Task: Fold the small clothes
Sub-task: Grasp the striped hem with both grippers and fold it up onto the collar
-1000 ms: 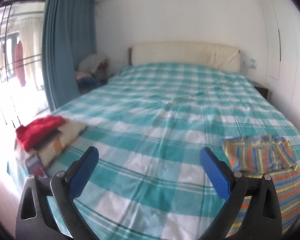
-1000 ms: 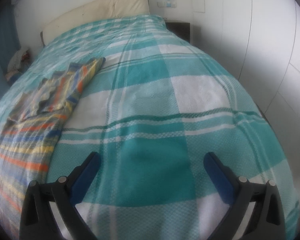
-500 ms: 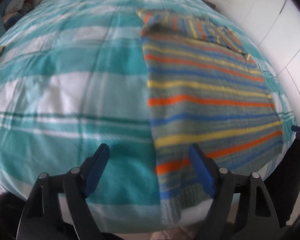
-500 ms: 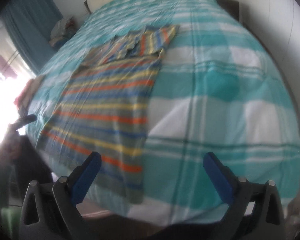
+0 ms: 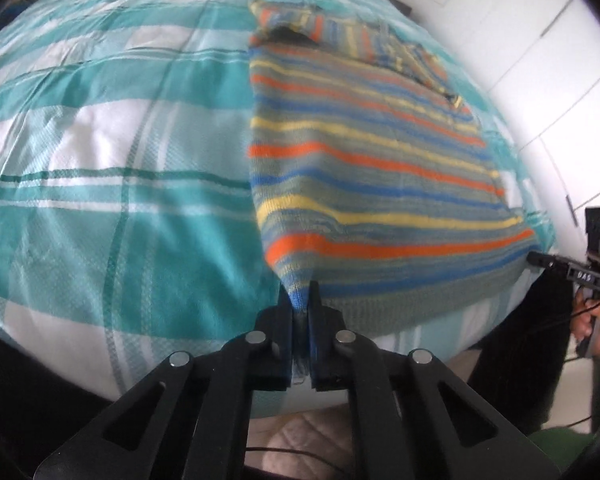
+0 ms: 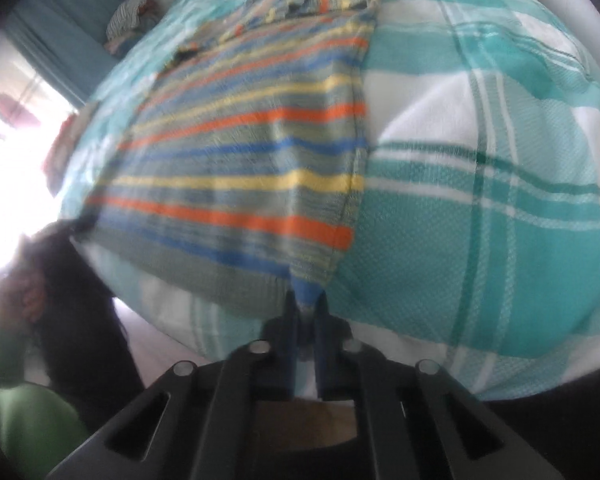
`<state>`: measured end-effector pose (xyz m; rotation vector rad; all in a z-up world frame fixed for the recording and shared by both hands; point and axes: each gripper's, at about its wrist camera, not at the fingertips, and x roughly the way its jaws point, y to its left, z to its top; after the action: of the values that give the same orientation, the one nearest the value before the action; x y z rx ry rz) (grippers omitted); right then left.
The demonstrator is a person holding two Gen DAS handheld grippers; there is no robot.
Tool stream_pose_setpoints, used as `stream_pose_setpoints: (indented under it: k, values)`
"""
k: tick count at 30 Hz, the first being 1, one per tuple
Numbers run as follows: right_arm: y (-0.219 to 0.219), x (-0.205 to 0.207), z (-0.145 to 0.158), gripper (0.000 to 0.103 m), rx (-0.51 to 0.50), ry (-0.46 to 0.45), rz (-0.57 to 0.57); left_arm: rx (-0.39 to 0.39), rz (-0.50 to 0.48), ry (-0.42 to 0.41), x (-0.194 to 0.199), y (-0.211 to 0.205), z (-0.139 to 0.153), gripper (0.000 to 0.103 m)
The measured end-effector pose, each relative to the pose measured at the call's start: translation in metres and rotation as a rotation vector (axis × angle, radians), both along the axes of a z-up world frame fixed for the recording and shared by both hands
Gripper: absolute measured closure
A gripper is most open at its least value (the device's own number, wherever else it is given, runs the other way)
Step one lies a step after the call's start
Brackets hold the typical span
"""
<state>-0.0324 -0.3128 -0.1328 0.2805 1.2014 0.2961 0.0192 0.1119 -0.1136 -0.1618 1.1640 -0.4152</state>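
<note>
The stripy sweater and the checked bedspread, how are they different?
The striped sweater has thin orange, yellow and blue bands; the checked bedspread has big teal and white squares. The sweater is small and lies on top; the bedspread covers the whole bed. Both grippers pinch the sweater's near corners, left gripper, right gripper, not the bedspread. Both are fabric, spread flat.

Knitted striped garment; woven checked bedspread; matt.

A bed covered by a teal-and-white checked bedspread is carrying a striped knitted sweater, which is lying flat near the foot edge, its hem reaching that edge. The sweater's sleeves are lying bunched across its far end, toward the head of the bed.
</note>
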Motion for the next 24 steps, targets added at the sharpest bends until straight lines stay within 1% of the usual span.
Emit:
stream_pose_setpoints:
  k: [2, 3, 5, 6, 8, 11, 13, 15, 17, 18, 19, 20, 21, 22, 23, 24]
  values:
    - [-0.009, 0.009, 0.018, 0.097, 0.088, -0.049, -0.031, -0.106, 0.028, -0.017, 0.017, 0.01, 0.015, 0.099]
    - [-0.012, 0.015, 0.026, 0.097, 0.114, -0.075, -0.041, -0.15, 0.038, -0.032, 0.029, 0.012, 0.022, 0.099]
    - [-0.018, 0.036, 0.043, 0.097, 0.15, -0.138, -0.064, -0.221, 0.055, -0.076, 0.06, 0.015, 0.035, 0.099]
    - [-0.02, 0.05, 0.049, 0.097, 0.163, -0.165, -0.077, -0.245, 0.058, -0.097, 0.078, 0.015, 0.039, 0.099]
    - [-0.029, 0.087, 0.055, 0.097, 0.162, -0.215, -0.11, -0.269, 0.081, -0.127, 0.118, 0.013, 0.043, 0.099]
    - [-0.043, 0.15, 0.058, 0.097, 0.157, -0.252, -0.161, -0.295, 0.112, -0.133, 0.183, 0.003, 0.043, 0.099]
    - [-0.054, 0.195, 0.06, 0.097, 0.15, -0.263, -0.194, -0.276, 0.128, -0.137, 0.224, -0.008, 0.044, 0.099]
    - [-0.063, 0.237, 0.064, 0.097, 0.175, -0.255, -0.22, -0.242, 0.14, -0.141, 0.267, -0.022, 0.044, 0.099]
    - [-0.076, 0.279, 0.067, 0.097, 0.178, -0.258, -0.267, -0.231, 0.156, -0.145, 0.312, -0.03, 0.039, 0.098]
    - [-0.084, 0.307, 0.064, 0.097, 0.207, -0.275, -0.294, -0.201, 0.175, -0.137, 0.337, -0.035, 0.033, 0.091]
    - [-0.089, 0.325, 0.06, 0.095, 0.224, -0.29, -0.307, -0.155, 0.238, -0.107, 0.36, -0.036, 0.024, 0.079]
    - [-0.094, 0.344, 0.053, 0.087, 0.218, -0.298, -0.338, -0.118, 0.316, -0.064, 0.373, -0.032, 0.015, 0.07]
    - [-0.101, 0.36, 0.045, 0.061, 0.184, -0.279, -0.397, -0.123, 0.371, -0.036, 0.377, -0.024, 0.01, 0.054]
    - [-0.106, 0.365, 0.04, 0.05, 0.174, -0.263, -0.43, -0.17, 0.398, -0.035, 0.375, -0.013, 0.007, 0.049]
    - [-0.11, 0.366, 0.038, 0.049, 0.182, -0.266, -0.439, -0.211, 0.398, -0.045, 0.37, -0.005, 0.006, 0.047]
    - [-0.112, 0.362, 0.039, 0.049, 0.191, -0.282, -0.426, -0.229, 0.381, -0.059, 0.361, 0.002, 0.006, 0.042]
